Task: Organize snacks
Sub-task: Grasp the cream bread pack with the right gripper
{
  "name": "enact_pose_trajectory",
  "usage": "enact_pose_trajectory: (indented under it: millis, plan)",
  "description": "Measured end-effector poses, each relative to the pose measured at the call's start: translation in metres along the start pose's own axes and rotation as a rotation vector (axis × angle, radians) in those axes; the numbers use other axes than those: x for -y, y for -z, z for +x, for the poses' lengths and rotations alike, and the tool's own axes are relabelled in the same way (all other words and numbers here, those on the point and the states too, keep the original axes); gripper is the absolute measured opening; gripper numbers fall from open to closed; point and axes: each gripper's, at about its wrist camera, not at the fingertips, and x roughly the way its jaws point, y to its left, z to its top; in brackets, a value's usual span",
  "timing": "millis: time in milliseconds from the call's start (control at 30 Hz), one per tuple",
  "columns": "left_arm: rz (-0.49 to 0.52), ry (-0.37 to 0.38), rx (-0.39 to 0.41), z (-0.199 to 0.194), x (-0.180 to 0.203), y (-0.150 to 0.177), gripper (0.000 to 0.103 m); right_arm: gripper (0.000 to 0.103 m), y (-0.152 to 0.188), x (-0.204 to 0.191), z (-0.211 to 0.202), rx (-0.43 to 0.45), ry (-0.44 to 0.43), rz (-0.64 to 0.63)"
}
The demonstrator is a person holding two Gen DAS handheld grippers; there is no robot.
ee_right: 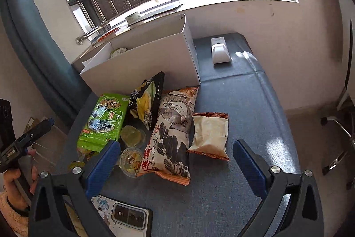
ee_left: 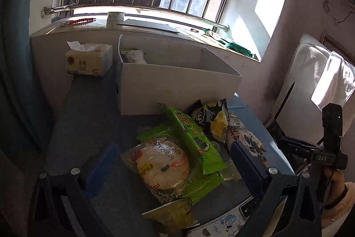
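Note:
A pile of snacks lies on the blue table before a white cardboard box [ee_left: 177, 83] [ee_right: 144, 59]. In the left wrist view my left gripper [ee_left: 173, 161] is open above a Lay's chip bag [ee_left: 162, 168] lying on a green packet [ee_left: 193, 137]. In the right wrist view my right gripper [ee_right: 175, 159] is open over a long illustrated snack bag [ee_right: 173, 132], beside a small beige bag [ee_right: 209, 134], a black-and-yellow bag [ee_right: 146, 101], a green packet [ee_right: 104, 121] and two jelly cups [ee_right: 131, 161]. The box holds one packet [ee_left: 133, 56].
A tissue pack [ee_left: 88, 62] stands left of the box. A phone [ee_right: 124, 218] lies at the table's near edge. A white device [ee_right: 219, 52] sits at the far right of the table. A window sill runs behind, and a chair [ee_left: 310, 86] stands at right.

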Motion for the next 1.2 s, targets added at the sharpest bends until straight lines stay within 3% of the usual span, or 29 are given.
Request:
enact_pose_trajectory:
  millis: [333,600,767,900,933,1000,1033,1200]
  plan:
    - [0.027,0.036,-0.033,0.006,0.021,0.005,0.103,0.103,0.002,-0.003,0.016,-0.034,-0.008,0.024]
    - [0.001,0.03,-0.055,0.008,0.014,0.008,0.103,0.103,-0.014,0.045,0.035,-0.071,0.13,0.126]
    - [-0.009,0.008,-0.068,0.007,0.009,0.009,0.103,0.103,-0.017,0.044,0.061,-0.108,0.262,0.025]
    - [0.002,-0.018,-0.068,0.004,0.007,0.01,0.103,0.102,-0.011,0.039,0.079,-0.168,0.254,-0.025]
    - [0.001,-0.024,-0.068,0.004,0.006,0.01,0.103,0.099,-0.01,0.037,0.08,-0.163,0.263,-0.041]
    - [-0.006,-0.029,-0.074,0.005,0.006,0.011,0.103,0.068,-0.009,0.031,0.079,-0.149,0.292,-0.101]
    - [-0.008,-0.031,-0.077,0.005,0.006,0.011,0.103,0.045,-0.009,0.027,0.079,-0.148,0.314,-0.129]
    - [0.029,-0.047,-0.086,0.011,0.015,0.008,0.103,0.045,-0.006,0.031,0.069,-0.154,0.248,-0.104]
